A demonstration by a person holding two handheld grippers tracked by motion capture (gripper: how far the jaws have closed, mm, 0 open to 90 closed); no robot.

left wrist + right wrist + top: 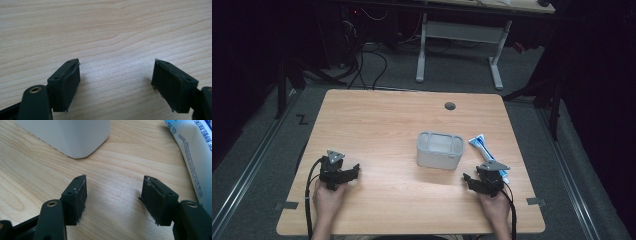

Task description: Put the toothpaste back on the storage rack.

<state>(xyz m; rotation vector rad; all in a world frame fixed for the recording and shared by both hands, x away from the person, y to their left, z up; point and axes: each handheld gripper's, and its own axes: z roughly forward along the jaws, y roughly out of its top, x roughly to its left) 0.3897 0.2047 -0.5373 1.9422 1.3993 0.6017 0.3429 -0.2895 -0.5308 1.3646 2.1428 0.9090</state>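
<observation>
Right gripper [475, 179] jaws apart, empty; blue-white tube [484, 148] upper right. Swing right, straddle tube crosswise, close gently.

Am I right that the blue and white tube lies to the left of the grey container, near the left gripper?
Not quite: the blue and white tube lies to the right of the grey container, near the right gripper, as the high view shows.

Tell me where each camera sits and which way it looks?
High view: above the person's side, looking forward and down at the wooden table; both hands and claws show.
Left gripper view: rides the left claw, facing bare tabletop.
Right gripper view: rides the right claw, facing the white container and blue-and-white packet.
High and right views share container and packet.
</observation>
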